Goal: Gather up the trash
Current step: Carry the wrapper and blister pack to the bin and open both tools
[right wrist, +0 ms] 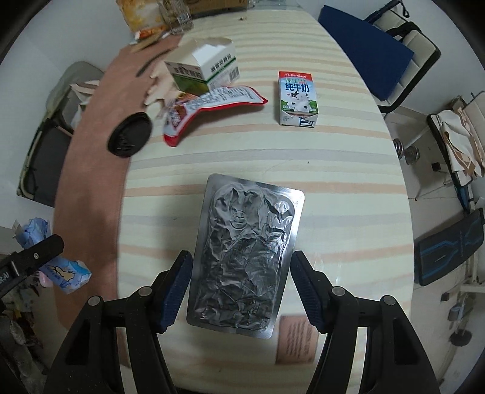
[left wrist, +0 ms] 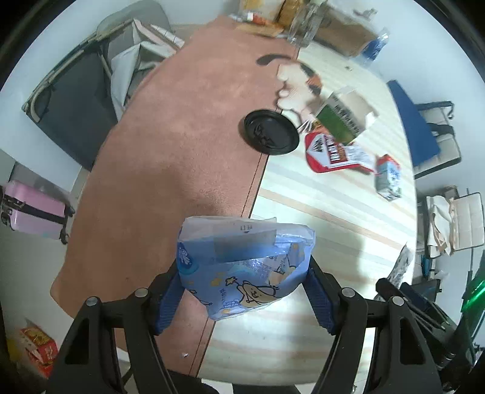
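Note:
My left gripper (left wrist: 242, 291) is shut on a blue tissue packet (left wrist: 242, 263) and holds it above the table's near edge; the packet also shows at the left of the right wrist view (right wrist: 65, 277). My right gripper (right wrist: 241, 288) straddles a crumpled silver foil blister pack (right wrist: 245, 254); its fingers (right wrist: 177, 288) stand a little apart from the pack's edges, open. Further off lie a red snack wrapper (right wrist: 212, 106), a milk carton (right wrist: 298, 98), a torn green-and-white box (right wrist: 201, 71) and a black lid (right wrist: 130, 135).
The striped tablecloth (right wrist: 333, 181) covers the table's right part, a pink cloth (left wrist: 169, 136) the left. Bottles and snack bags (left wrist: 303, 24) stand at the far end. Chairs (right wrist: 379, 45) flank the table. A pink suitcase (left wrist: 33, 209) stands on the floor.

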Motion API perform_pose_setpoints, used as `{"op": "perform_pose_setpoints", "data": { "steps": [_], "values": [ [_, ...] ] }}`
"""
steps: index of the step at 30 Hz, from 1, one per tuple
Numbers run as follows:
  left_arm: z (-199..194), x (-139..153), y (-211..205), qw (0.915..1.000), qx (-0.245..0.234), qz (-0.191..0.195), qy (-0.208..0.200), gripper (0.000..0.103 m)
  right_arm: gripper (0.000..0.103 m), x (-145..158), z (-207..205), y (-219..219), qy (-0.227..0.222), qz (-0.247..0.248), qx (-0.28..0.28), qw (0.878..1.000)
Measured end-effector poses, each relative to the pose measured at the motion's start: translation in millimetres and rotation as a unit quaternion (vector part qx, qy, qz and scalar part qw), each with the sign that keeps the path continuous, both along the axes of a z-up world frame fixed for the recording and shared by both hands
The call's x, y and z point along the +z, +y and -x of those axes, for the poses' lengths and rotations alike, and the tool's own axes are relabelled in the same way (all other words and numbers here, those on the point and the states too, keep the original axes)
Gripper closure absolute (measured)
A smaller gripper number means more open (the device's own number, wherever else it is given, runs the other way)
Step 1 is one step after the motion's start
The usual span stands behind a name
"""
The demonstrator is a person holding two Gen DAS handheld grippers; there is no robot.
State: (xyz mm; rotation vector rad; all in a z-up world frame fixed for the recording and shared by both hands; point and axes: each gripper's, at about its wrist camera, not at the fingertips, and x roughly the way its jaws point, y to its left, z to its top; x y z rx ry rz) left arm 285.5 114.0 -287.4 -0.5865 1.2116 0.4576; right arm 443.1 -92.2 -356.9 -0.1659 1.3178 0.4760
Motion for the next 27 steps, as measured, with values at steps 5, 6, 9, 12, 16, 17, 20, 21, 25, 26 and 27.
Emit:
{"op": "perform_pose_setpoints", "data": {
  "steps": [5,6,9,12,16,17,20,21,25,26,27],
  "values": [
    [27.2,20.2,-7.3,0.9992,-0.025,-0.004,-0.031,0.033,0.035,24.6,54.4,-9.6,-0.016,-0.023,-0.014,1.000],
    [35.4,21.7,-10.2,0.9988,-0.034,-0.006,-0.035,0.033,0.035,25.9,62.3,-10.8,-0.020,-0.025,-0.017,0.999],
    [63.2,20.3,-18.4,0.9972,-0.059,-0.002,-0.047,0.033,0.035,32.5,103.7,-23.9,-0.029,-0.033,-0.038,0.998],
    [100.8,14.4,-27.7,0.9954,-0.083,0.010,-0.048,0.033,0.035,31.8,159.3,-44.6,-0.024,-0.040,-0.067,0.997],
    [153.2,-12.4,-41.7,0.9931,-0.110,0.034,-0.019,0.033,0.035,12.2,225.8,-67.9,0.009,-0.036,-0.094,0.995],
    [165.7,-23.0,-45.3,0.9923,-0.115,0.045,-0.008,0.033,0.035,2.4,242.1,-73.1,0.023,-0.031,-0.099,0.994],
    [191.5,-57.6,-53.9,0.9897,-0.126,0.061,0.029,0.033,0.035,-33.3,284.4,-84.0,0.062,-0.014,-0.106,0.992],
    [197.9,-71.4,-56.0,0.9887,-0.128,0.068,0.040,0.033,0.035,-49.3,296.2,-87.7,0.077,-0.012,-0.110,0.991],
    [215.4,-145.7,-63.3,0.9834,-0.130,0.091,0.087,0.033,0.035,-116.9,328.0,-96.3,0.118,0.001,-0.118,0.986],
    [217.1,-167.0,-65.4,0.9822,-0.130,0.096,0.097,0.033,0.035,-140.2,334.4,-97.4,0.126,0.009,-0.120,0.985],
    [217.4,-192.1,-67.5,0.9804,-0.129,0.104,0.106,0.033,0.035,-154.3,337.9,-99.1,0.130,0.011,-0.123,0.984]
  ]
}}
